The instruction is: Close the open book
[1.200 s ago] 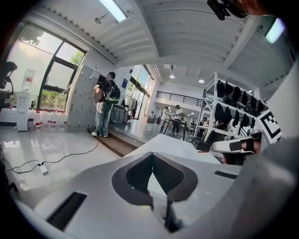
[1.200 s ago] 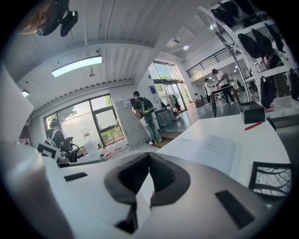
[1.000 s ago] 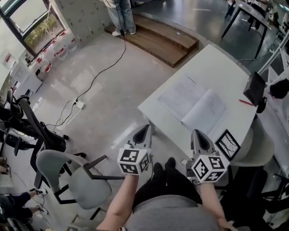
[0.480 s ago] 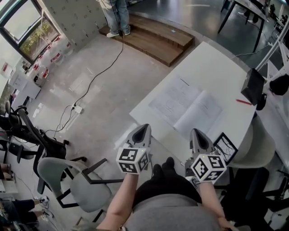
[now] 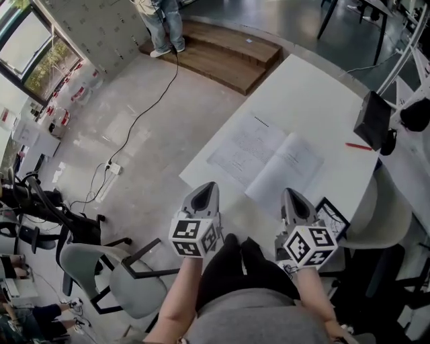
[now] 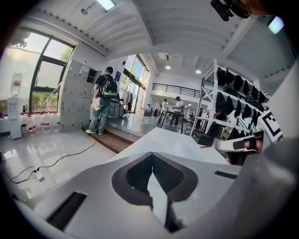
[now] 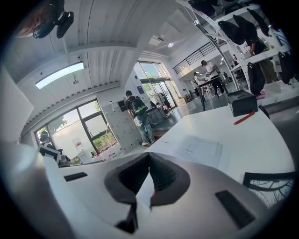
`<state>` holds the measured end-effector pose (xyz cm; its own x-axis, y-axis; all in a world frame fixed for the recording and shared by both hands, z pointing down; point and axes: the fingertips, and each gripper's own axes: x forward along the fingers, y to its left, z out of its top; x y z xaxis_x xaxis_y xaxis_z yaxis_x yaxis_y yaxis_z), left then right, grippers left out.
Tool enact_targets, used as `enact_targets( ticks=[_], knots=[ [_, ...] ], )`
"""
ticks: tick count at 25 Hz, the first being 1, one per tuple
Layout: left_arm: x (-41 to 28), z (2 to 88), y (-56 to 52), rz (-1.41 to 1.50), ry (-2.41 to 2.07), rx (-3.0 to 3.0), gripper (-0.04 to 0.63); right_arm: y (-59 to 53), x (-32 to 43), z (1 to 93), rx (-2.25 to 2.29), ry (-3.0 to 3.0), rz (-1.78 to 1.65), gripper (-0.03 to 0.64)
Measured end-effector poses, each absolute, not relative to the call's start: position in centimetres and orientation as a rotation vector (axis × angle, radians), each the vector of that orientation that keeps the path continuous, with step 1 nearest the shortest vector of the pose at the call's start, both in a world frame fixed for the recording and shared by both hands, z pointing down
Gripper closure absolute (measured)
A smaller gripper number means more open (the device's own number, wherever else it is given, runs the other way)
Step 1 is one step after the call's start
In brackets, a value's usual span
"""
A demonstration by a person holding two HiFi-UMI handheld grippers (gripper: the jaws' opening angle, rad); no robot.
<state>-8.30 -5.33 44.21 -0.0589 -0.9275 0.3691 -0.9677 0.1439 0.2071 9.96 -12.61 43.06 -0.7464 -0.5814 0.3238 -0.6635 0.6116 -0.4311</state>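
Note:
An open book (image 5: 265, 161) with white printed pages lies flat on the white table (image 5: 316, 87); it also shows in the right gripper view (image 7: 198, 149). My left gripper (image 5: 205, 188) hangs at the table's near left edge, short of the book, its jaws shut and empty (image 6: 152, 154). My right gripper (image 5: 291, 195) sits over the table's near edge, just short of the book's right-hand page, also shut with nothing in it (image 7: 149, 154). Neither gripper touches the book.
A red pen (image 5: 358, 146) and a black box (image 5: 373, 119) lie at the table's far right. A black-framed marker card (image 5: 334, 213) sits beside the right gripper. A grey chair (image 5: 127, 275) stands on the floor at left, a white chair (image 5: 383, 215) at right. A person (image 5: 158, 20) stands by the wooden step (image 5: 222, 54).
The table and book have drawn nearer to both grippers and slid left in the head view. Both grippers stay shut and empty.

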Motion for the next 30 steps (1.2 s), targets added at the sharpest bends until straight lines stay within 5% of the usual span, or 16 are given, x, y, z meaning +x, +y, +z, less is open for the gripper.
enact_targets(
  ticks=[30],
  knots=[
    [-10.2, 46.8, -15.1, 0.333, -1.388, 2.325, 0.588, -9.5, 9.9, 45.1, 1.933, -2.283, 1.083, 0.590]
  ],
)
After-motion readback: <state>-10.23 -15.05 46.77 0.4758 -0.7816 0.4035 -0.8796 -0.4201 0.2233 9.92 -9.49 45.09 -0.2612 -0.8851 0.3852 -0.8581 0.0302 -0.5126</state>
